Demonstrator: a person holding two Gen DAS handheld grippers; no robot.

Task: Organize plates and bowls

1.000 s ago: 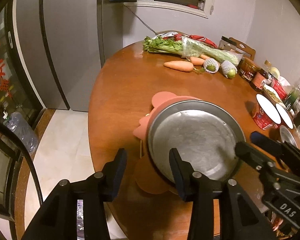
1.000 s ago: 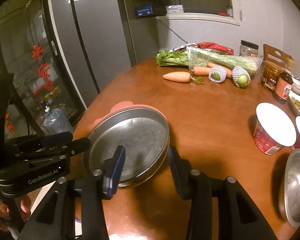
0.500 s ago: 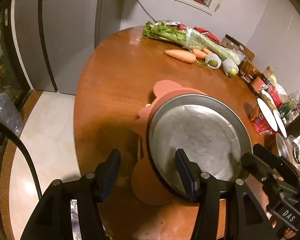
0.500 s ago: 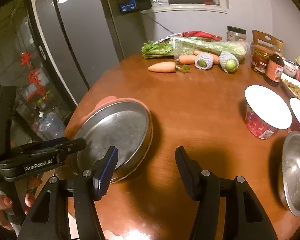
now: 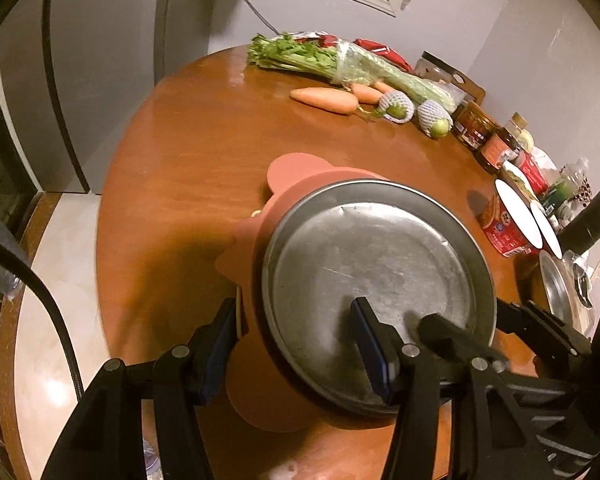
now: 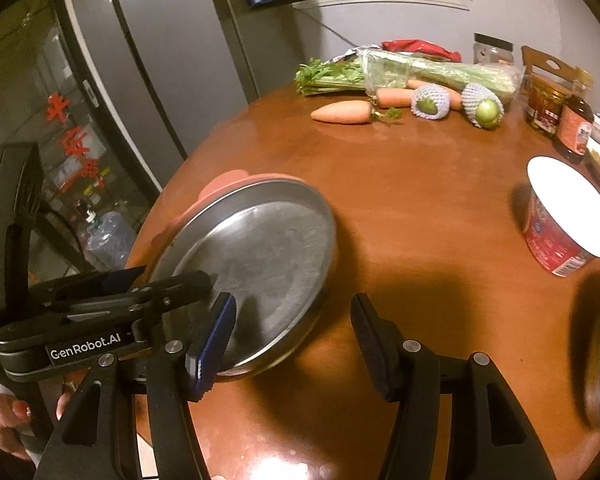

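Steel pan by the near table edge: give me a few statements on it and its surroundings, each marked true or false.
1. The steel pan sits on a pink mat. True.
2. The pan holds carrots. False: it is empty; the carrots lie across the table beside the celery.
3. The left claw straddles the pan's near rim, one finger inside the pan and one outside. True.
4. The right claw is clamped shut on the pan. False: its jaws stand open astride the rim, having just been opening.
5. The red cup with the white lid stands inside the pan. False: it stands apart on the bare table, to the pan's right.
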